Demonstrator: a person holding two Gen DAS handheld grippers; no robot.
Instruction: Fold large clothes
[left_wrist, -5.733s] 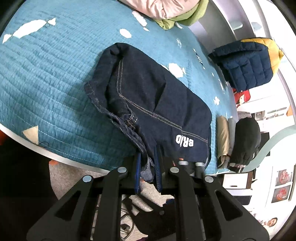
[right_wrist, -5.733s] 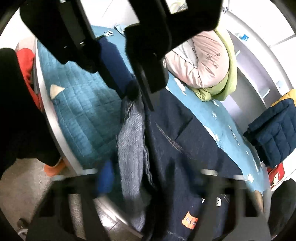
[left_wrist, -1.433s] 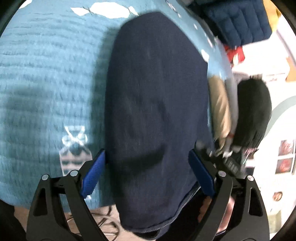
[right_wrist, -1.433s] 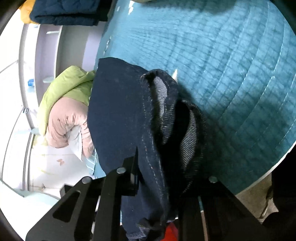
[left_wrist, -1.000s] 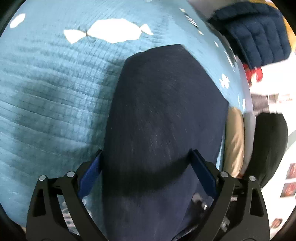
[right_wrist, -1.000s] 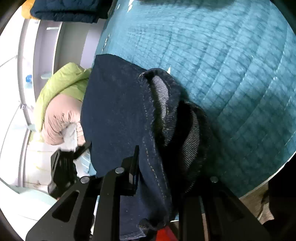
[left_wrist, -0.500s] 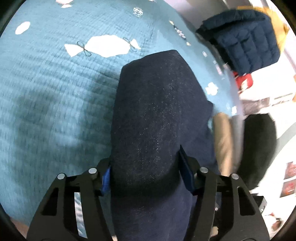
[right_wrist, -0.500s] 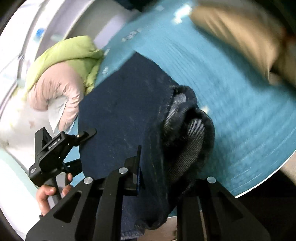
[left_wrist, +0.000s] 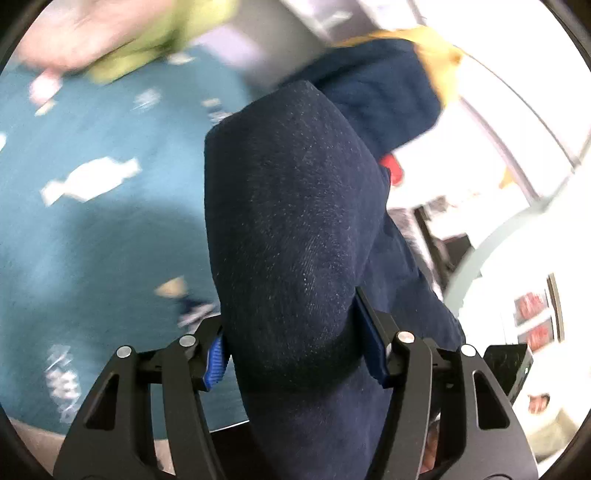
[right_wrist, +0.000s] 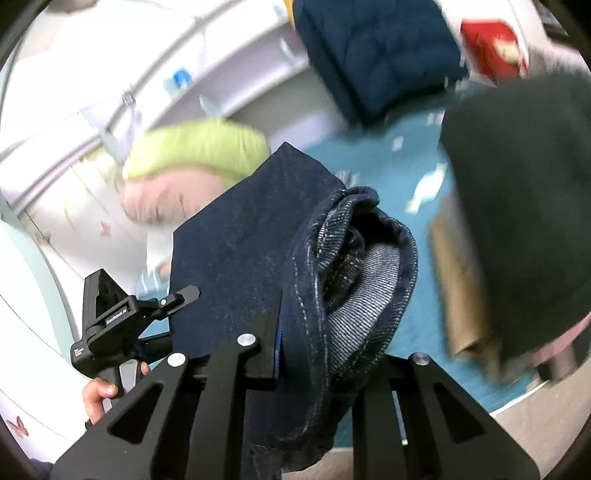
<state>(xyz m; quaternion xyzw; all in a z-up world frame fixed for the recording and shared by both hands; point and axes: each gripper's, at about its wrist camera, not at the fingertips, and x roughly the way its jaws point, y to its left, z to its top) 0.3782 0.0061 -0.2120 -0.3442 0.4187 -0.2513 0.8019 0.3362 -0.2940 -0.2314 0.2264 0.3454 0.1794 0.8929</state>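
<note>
Jeans (left_wrist: 295, 229) are off the bed now, so we're basically done folding this pair and into the carry part. A second ago the bundle was still lying on the teal quilt (left_wrist: 92, 229) with our left gripper (left_wrist: 295, 354) spread wide around it; now the blue pads (left_wrist: 216, 360) are squeezed in on both sides of the fold, jaws about half open because the bundle is that thick. The quilt has dropped away below and gone blurry, so the whole thing is clearly lifted.

Our right gripper (right_wrist: 317, 350) has the other end, jaws nearly closed on the bunched waistband side, where the paler inside of the denim shows. It was already pinching there before the lift, and that hasn't changed.

What that means, as far as we can judge: the fold holds together in the air and nothing is sagging out, so next is setting it down somewhere. The tan and black folded pieces (right_wrist: 517, 206) sit at the bed's edge, near the bundle, and look like the stack to join.

Pose-wise, both grippers point forward and somewhat down, side by side with the bundle bridging them. From the right view, our left hand (right_wrist: 98, 397) is wrapped around its handle, lower left of the jeans. A puffy navy jacket (right_wrist: 373, 51) sits further back on the bed.
</note>
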